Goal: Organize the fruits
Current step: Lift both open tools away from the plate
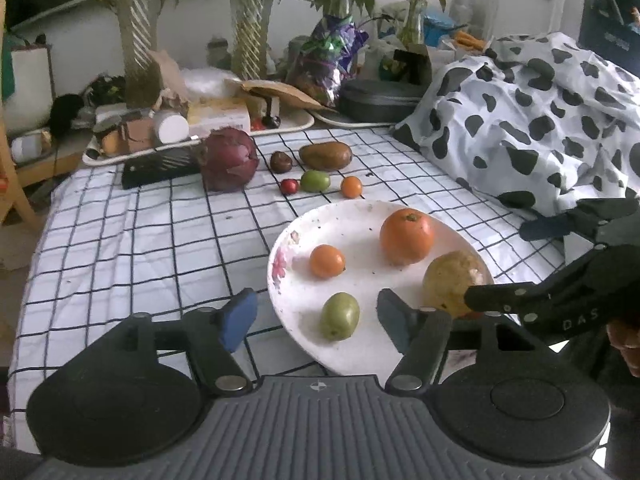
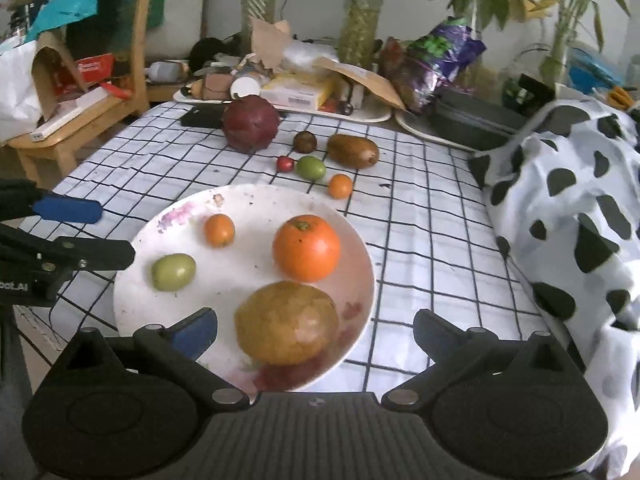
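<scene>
A white plate [image 2: 256, 208] on the checked cloth holds a large orange fruit [image 2: 306, 248], a small orange fruit [image 2: 219, 230], a green fruit [image 2: 173, 271] and a rough yellow-brown fruit [image 2: 286, 323]. The plate also shows in the left wrist view [image 1: 360, 216]. Beyond it lie a purple cabbage [image 2: 251, 123], a brown fruit [image 2: 353, 151], a dark round fruit [image 2: 305, 141], and small red [image 2: 285, 164], green [image 2: 310, 167] and orange [image 2: 340, 186] fruits. My right gripper [image 2: 316, 330] is open around the yellow-brown fruit. My left gripper [image 1: 316, 314] is open at the plate's near-left rim, empty.
A cow-print cloth [image 2: 580, 200] is heaped on the right. Trays of clutter [image 2: 288, 96], a dark case [image 2: 476, 120] and plant vases [image 2: 362, 28] line the table's far edge. A wooden chair [image 2: 80, 120] stands at the far left.
</scene>
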Demonstrator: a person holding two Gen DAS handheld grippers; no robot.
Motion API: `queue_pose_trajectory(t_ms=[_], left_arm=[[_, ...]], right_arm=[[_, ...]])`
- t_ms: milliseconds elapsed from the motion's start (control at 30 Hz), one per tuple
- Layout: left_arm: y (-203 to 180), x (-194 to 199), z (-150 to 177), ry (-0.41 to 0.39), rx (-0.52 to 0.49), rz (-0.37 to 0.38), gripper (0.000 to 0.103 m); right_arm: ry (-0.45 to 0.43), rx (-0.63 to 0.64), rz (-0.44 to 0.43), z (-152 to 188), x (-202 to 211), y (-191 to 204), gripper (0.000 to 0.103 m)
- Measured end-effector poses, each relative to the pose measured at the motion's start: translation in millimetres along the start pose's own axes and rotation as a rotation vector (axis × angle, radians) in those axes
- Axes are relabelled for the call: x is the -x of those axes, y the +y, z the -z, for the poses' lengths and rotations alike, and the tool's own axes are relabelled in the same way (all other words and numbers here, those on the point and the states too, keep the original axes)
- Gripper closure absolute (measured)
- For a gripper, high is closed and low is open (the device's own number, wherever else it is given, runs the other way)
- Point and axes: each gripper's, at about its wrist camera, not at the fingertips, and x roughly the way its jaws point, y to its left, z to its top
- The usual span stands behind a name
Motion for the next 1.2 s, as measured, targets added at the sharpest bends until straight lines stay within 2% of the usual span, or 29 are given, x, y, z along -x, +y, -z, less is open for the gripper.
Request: queue_pose_trajectory(t_ms=[333,600,800,1133,1200], left_arm=[[-2.6,-1.7,-0.3,0.0,-0.012,-0.025,0.037],[-3.1,-3.2,1.1,0.001,-0.02,-0.017,0.037],[-0.8,0.7,-0.4,-0.027,0.004,0.019,0.037],[0.0,-8.6,-6.9,-0.033,-0.022,-0.021,0.037],[2.9,-12.3,-8.6,-0.035,-0.022,-0.038,0.032]], right_arm=[[-0.02,-0.035,-0.011,1.5,3.8,-0.8,0.0],[-0.083,-0.078,-0.052,-4.3,11.8,-5.1,0.0],[-0.085,-0.113,-0.031,-6.5,8.1,-12.6,0.0],[-0.101,-0.138,0.001,-14.5,1.9,-21.2,0.0],[-0.103,-0.127,0.006,-17.8,-1.5,-22.1,0.0]])
